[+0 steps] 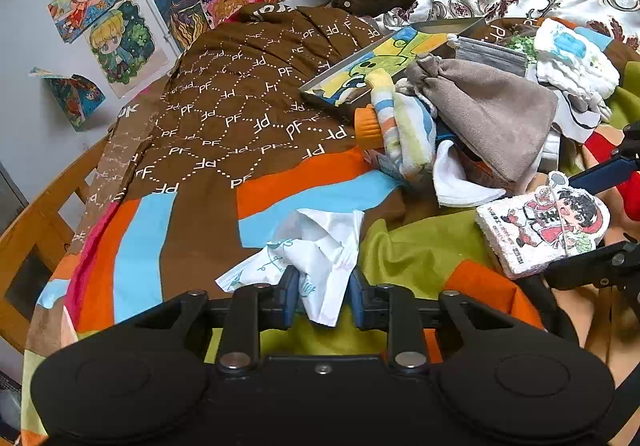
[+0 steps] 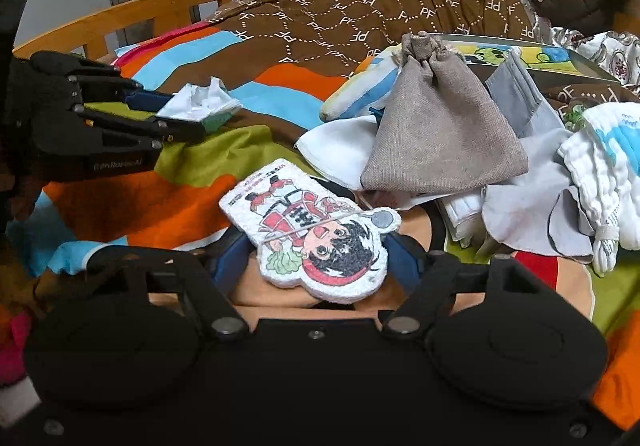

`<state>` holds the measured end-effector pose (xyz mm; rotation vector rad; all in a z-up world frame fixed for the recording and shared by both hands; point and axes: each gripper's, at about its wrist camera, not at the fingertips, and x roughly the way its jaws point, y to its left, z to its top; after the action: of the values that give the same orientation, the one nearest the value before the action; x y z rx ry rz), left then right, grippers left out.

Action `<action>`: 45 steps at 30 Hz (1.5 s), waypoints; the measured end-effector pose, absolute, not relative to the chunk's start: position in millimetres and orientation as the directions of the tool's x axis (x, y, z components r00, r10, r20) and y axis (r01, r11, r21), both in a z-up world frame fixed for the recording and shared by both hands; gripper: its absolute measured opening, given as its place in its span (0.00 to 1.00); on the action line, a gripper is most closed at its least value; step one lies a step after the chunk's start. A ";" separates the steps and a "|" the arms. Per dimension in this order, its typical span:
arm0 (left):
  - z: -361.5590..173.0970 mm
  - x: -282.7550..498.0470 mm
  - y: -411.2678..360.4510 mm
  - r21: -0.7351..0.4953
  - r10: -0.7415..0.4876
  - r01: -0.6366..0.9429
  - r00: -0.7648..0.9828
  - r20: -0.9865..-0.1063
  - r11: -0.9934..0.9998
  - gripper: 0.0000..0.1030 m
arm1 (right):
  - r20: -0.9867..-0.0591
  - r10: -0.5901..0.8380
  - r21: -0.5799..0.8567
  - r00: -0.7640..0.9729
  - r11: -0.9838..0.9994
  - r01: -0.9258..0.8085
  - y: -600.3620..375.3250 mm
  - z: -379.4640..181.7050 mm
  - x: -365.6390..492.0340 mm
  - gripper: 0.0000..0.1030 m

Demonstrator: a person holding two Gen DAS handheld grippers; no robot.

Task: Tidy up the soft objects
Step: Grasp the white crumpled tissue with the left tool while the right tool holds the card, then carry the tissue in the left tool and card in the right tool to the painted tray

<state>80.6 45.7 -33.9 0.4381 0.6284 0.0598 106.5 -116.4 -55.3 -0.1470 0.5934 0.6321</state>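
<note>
My left gripper (image 1: 323, 300) is pinching a crumpled white tissue (image 1: 308, 258) with a faint blue-green print, the paper bunched between the blue pads (image 1: 291, 296) and spilling forward onto the striped bedspread (image 1: 136, 246). From the right wrist view I see that same left gripper (image 2: 170, 114) off to the side, the tissue (image 2: 202, 102) sticking out of its tips just above the bedspread (image 2: 180, 202). My right gripper (image 2: 316, 266) has its fingers spread around a flat white sponge printed with a cartoon figure (image 2: 316, 234); the sponge sits between them and reaches close to both, but I cannot tell whether either pad is actually touching it. In the left view the sponge (image 1: 544, 230) lies just right of the tissue, with the right gripper's (image 1: 592, 214) fingers on either side. Beyond the sponge sits a heap of soft things: a grey-brown drawstring pouch (image 2: 436, 134) leaning on white cloths (image 2: 340, 150), a striped sock (image 1: 404, 126), and a white quilted cloth with a blue print (image 2: 608, 174). Behind the pile lies a brown quilt lettered PF (image 1: 240, 94), and drawings (image 1: 120, 38) are stuck to the wall.
</note>
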 end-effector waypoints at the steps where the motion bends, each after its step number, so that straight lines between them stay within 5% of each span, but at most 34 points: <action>1: -33.7 80.7 45.5 0.410 0.184 0.075 0.811 -0.555 0.909 0.24 | -0.563 0.511 0.044 0.649 0.803 -0.594 -116.4 -55.3 106.0 0.65; 13: -22.4 71.9 25.2 0.364 0.135 0.075 0.845 -0.517 0.928 0.19 | -0.524 0.504 0.019 0.686 0.813 -0.582 -122.3 -46.8 98.2 0.65; 28: 66.2 86.0 -3.2 0.301 0.020 0.107 0.921 -0.389 0.948 0.17 | -0.322 0.440 0.068 0.839 0.894 -0.443 -177.0 3.8 85.1 0.65; 37: 150.6 156.2 -6.9 0.283 -0.094 0.228 0.903 -0.420 0.932 0.17 | -0.228 0.373 0.017 0.899 0.925 -0.380 -199.8 67.3 115.4 0.65; 45: 155.9 267.3 8.7 0.205 -0.119 0.212 0.913 -0.391 0.955 0.17 | -0.223 0.341 -0.053 0.913 0.931 -0.361 -199.7 100.0 201.8 0.65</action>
<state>267.3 8.7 155.9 0.2470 0.3847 -0.1727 201.8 -199.7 100.0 -0.0942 0.2131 0.3622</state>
